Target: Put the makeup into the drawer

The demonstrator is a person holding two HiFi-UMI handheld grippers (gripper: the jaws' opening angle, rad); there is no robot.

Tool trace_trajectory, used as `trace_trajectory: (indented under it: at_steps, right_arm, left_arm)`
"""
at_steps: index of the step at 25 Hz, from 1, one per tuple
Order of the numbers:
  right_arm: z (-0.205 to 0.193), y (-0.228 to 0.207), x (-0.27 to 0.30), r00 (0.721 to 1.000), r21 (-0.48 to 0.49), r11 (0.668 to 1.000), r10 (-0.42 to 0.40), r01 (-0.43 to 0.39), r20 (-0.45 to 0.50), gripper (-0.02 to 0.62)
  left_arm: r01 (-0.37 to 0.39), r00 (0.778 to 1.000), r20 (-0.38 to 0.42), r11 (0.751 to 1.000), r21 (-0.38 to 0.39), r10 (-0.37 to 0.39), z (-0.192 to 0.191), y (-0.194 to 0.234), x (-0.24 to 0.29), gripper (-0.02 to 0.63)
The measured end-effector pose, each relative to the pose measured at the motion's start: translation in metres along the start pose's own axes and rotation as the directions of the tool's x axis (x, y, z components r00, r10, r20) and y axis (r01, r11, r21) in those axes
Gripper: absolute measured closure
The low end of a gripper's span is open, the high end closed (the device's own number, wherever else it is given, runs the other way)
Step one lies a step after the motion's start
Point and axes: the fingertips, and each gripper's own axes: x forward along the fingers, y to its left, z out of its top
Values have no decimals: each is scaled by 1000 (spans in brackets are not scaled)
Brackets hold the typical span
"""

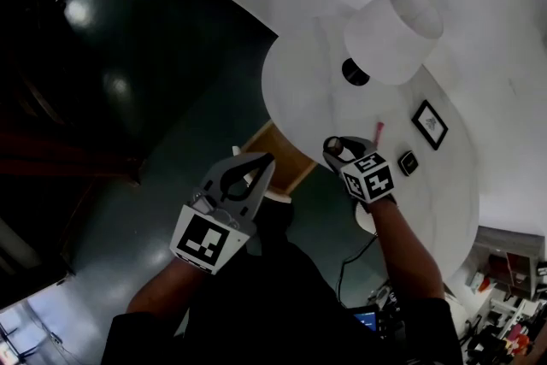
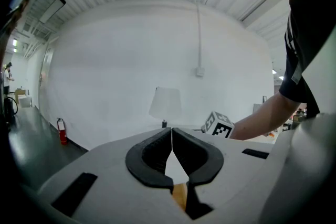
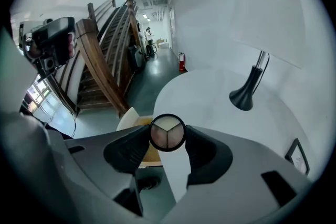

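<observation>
My right gripper (image 1: 337, 148) is shut on a round black makeup compact (image 3: 167, 132) with three pale shades, held above the near left edge of the white round table (image 1: 308, 98). Below and left of it, an open drawer (image 1: 261, 138) with a wooden inside sticks out from the table; in the right gripper view the drawer (image 3: 140, 122) shows just behind the compact. The left gripper (image 1: 268, 159) hovers over the drawer, shut and with nothing in it; its closed tips (image 2: 171, 131) point at the table. A thin pink makeup stick (image 1: 377, 131) lies on the table.
A lamp with a white shade (image 1: 395, 32) and a black base (image 1: 355, 73) stands on the table. A black picture frame (image 1: 430, 124) and a small black square item (image 1: 408, 162) lie to the right. Dark floor surrounds the table; a wooden staircase (image 3: 102, 55) rises to the left.
</observation>
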Motion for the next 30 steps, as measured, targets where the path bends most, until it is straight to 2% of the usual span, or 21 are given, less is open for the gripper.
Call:
trace_trajectory:
  at_steps: [9, 15, 26, 30]
  right_arm:
    - [9, 83, 36, 998, -44, 997, 62, -63, -23, 379]
    - [-6, 120, 81, 993, -106, 990, 88, -96, -74, 379]
    - [-44, 127, 184, 982, -193, 971, 109, -138, -155, 379]
    - [-53, 125, 213, 976, -218, 963, 121, -159, -179, 379]
  left_arm:
    - [37, 999, -5, 999, -4, -37, -15, 25, -24, 594]
    - [47, 999, -12, 999, 5, -47, -29, 45, -35, 594]
    - [55, 995, -82, 998, 2, -55, -80, 70, -30, 594]
    - [43, 994, -97, 999, -28, -45, -93, 76, -25, 594]
